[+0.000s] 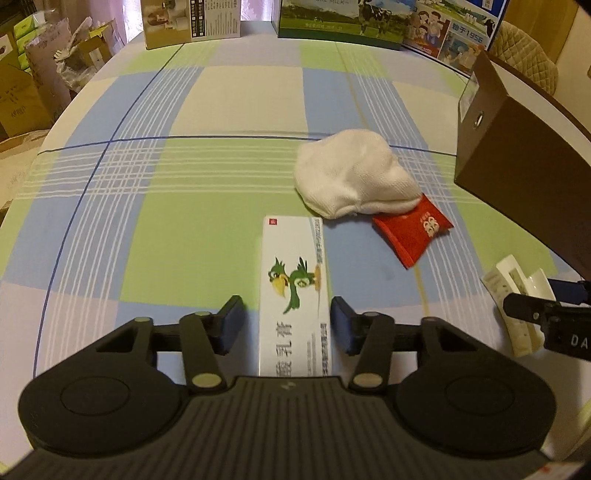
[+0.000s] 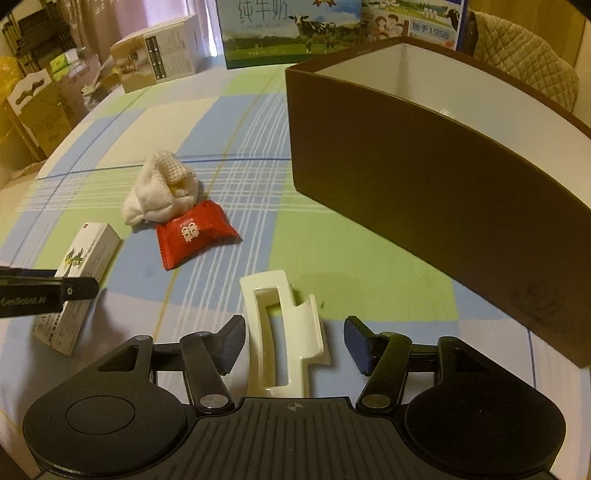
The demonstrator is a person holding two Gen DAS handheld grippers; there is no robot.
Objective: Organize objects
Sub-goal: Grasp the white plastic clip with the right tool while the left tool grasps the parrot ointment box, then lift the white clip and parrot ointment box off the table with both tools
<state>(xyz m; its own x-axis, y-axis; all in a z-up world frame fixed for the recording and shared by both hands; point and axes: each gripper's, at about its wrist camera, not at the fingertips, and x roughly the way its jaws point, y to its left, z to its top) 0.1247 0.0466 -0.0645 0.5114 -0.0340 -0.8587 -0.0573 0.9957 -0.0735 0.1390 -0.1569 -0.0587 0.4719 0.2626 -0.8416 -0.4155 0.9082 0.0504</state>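
A white ointment box [image 1: 293, 295] with a green bird on it lies flat on the checked tablecloth. My left gripper [image 1: 288, 321] is open around it, a pad on each side and a small gap at the left. My right gripper [image 2: 295, 339] is open astride a cream hair clip [image 2: 280, 332], with neither pad touching it. Beyond the ointment box, a balled white sock [image 1: 351, 177] rests partly on a red packet [image 1: 413, 232]. An open-topped brown box [image 2: 424, 184] with a white interior stands on the right.
Milk cartons [image 2: 288, 33] and a small printed box [image 2: 159, 55] line the table's far edge. Cardboard boxes [image 1: 22, 92] are stacked off the table to the left. A quilted chair back [image 2: 524, 55] stands behind the brown box. The tablecloth [image 1: 147, 184] is bare on the left.
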